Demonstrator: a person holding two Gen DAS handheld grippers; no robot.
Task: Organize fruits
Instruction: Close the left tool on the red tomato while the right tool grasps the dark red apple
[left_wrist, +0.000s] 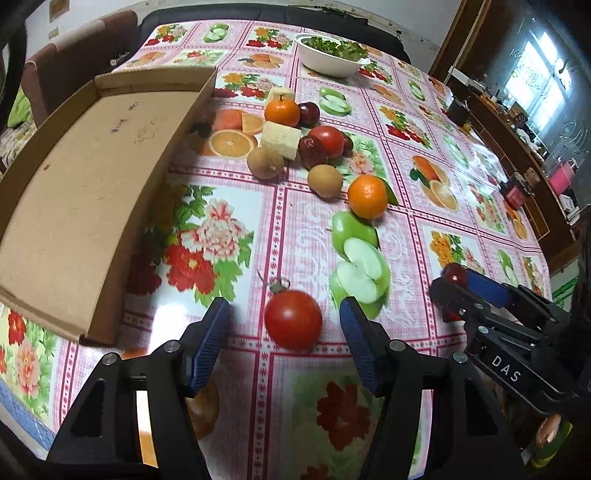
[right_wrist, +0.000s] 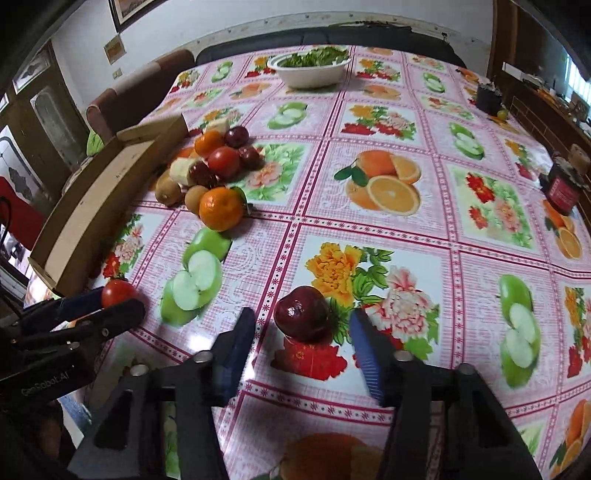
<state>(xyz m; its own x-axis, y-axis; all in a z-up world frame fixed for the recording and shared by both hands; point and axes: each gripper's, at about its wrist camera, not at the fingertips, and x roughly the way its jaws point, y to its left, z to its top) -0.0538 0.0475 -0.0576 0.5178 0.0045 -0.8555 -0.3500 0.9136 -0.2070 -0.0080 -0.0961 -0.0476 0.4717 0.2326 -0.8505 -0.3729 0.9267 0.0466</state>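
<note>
1. Evidently the sorting is only just beginning: the cardboard tray, lying along the left edge of the table, is showing a bare floor with no fruit in it as far as the left wrist view reaches.

2. Waiting near the tray's far corner is the main heap: two oranges, a tomato, dark red plums, brown kiwi-like fruits and pale yellow blocks, all lying on the tablecloth just outside the tray wall.

3. Toward the near edge, the left gripper is standing spread wide, its blue pads either side of a lone red tomato and apparently not touching it.

4. Beside it, the right gripper is likewise standing apart around a dark red plum, with gaps showing on both sides; that plum is sitting on the cloth well apart from the heap.

5. By my reading, both tools are lining up for a first grasp, so nearly everything is remaining: closing on these two fruits, carrying them to the tray, then working through the heap.

6. Sitting at the far edge, a white bowl of greens is probably not part of the job.
</note>
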